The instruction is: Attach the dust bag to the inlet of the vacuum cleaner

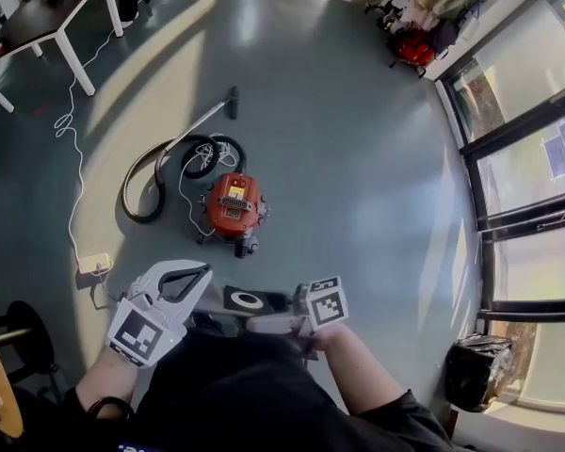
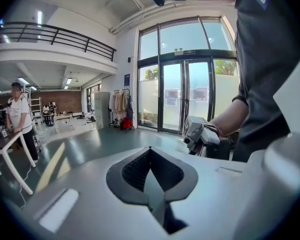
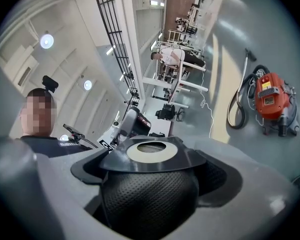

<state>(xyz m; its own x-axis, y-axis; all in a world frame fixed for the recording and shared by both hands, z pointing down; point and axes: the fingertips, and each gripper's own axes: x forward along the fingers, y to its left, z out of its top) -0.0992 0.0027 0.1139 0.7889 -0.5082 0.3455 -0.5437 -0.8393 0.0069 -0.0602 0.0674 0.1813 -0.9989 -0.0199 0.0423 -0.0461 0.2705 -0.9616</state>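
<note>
Dust bag [image 3: 150, 194] sits pinched in the right gripper [image 3: 153, 170], close in front of the person. Bare floor [image 1: 358, 158] lies open between it and the red vacuum cleaner [image 1: 234, 205]. A hose [image 1: 155, 172] loops at the cleaner's left. The bag is black perforated fabric under a flat dark collar with a pale ring round its hole. The left gripper [image 1: 200, 271], jaws pressed together on nothing, hovers just beside it. The floor is smooth grey-blue, with a white table [image 1: 75, 64] at far left and glass doors [image 1: 527, 158] at right.

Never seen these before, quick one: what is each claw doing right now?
Left claw: closed, empty.
Right claw: closed on the dust bag.
</note>
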